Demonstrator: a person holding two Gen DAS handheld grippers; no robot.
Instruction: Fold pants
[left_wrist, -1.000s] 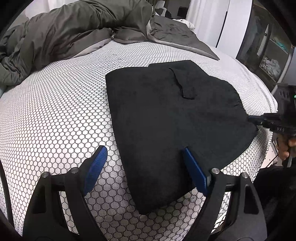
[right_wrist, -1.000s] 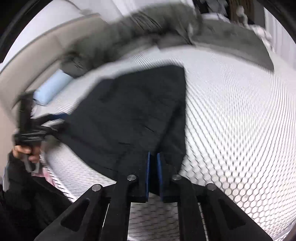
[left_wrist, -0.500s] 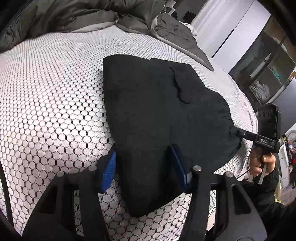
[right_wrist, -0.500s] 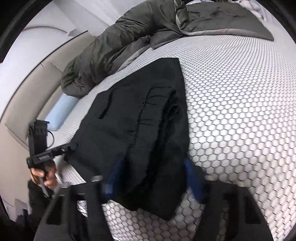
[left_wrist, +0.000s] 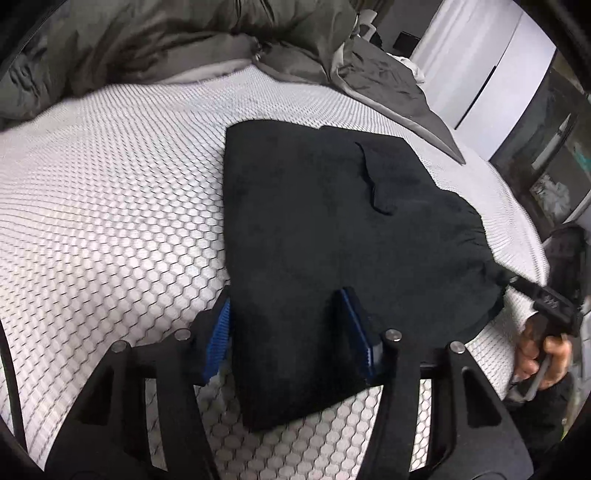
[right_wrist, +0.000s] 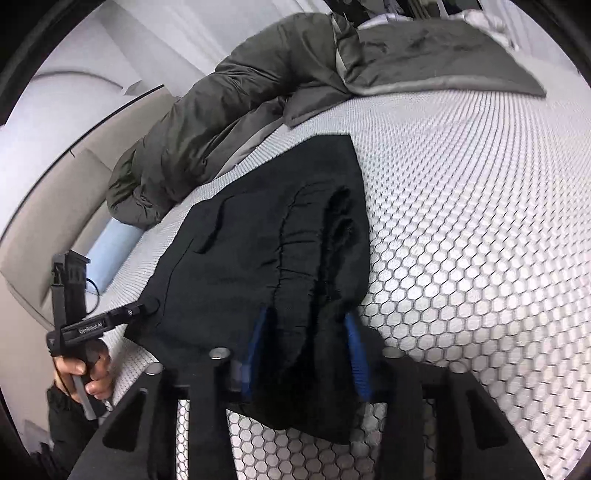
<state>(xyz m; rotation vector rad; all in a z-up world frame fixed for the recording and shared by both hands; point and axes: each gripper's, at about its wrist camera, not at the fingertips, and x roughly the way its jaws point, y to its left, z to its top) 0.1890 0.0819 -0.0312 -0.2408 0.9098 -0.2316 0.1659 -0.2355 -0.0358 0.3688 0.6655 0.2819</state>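
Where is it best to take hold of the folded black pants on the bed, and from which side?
Probably the two near corners of the pants, coming from the bed's near edge. The stacked layers end there, so each gripper can close over the full thickness, as the left gripper now straddles one corner.

Bare honeycomb mattress (left_wrist: 110, 221) lies open beside the pants (left_wrist: 332, 221); rumpled duvet (left_wrist: 166, 40) blocks the far end.

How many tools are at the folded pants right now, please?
2. The left tool straddles one near corner of the black pants on the bed; the right tool straddles the other, thicker corner. None appears hidden.
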